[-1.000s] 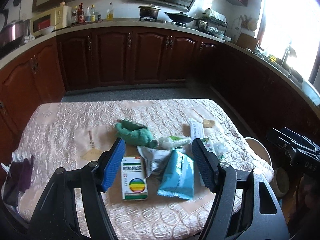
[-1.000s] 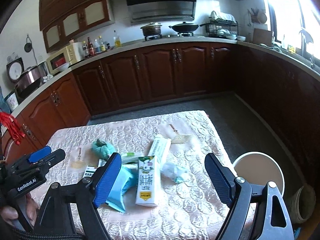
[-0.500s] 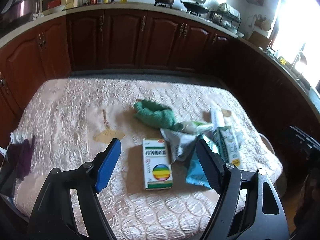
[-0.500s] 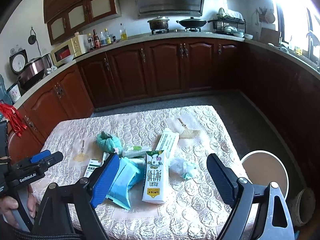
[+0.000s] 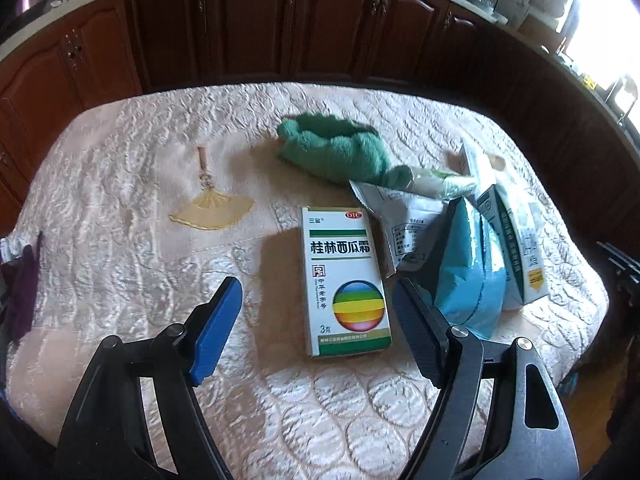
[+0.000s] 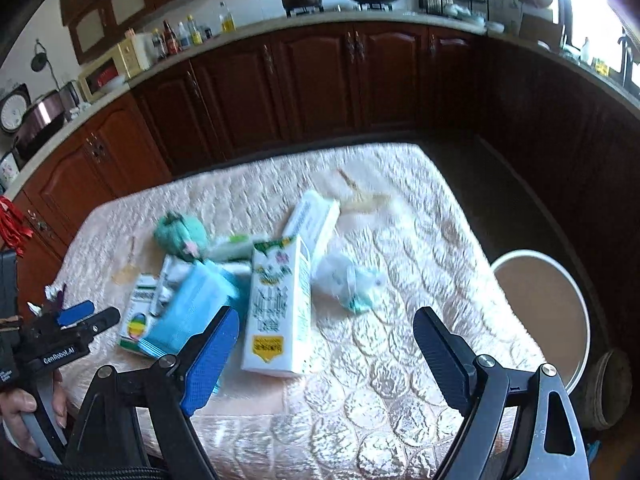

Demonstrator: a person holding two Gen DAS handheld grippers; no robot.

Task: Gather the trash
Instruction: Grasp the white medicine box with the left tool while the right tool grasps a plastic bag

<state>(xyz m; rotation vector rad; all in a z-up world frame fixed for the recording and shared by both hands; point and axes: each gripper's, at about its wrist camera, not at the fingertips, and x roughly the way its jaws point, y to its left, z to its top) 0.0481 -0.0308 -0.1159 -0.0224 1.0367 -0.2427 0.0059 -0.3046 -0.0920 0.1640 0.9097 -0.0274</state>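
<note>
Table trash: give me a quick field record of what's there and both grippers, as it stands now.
surface: quilted table cover
left gripper: open, above medicine box, holding nothing
right gripper: open, empty, near milk carton
other items: blue pouch, green cloth, crumpled plastic
bin: round, on the floor beside the table

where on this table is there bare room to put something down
Bare quilted tablecloth runs left of the medicine box, around the fan embroidery. In the right view, cloth is also bare between the milk carton and the table's right edge. Crowded: green towel, blue pouch, and wrappers cluster together.
</note>
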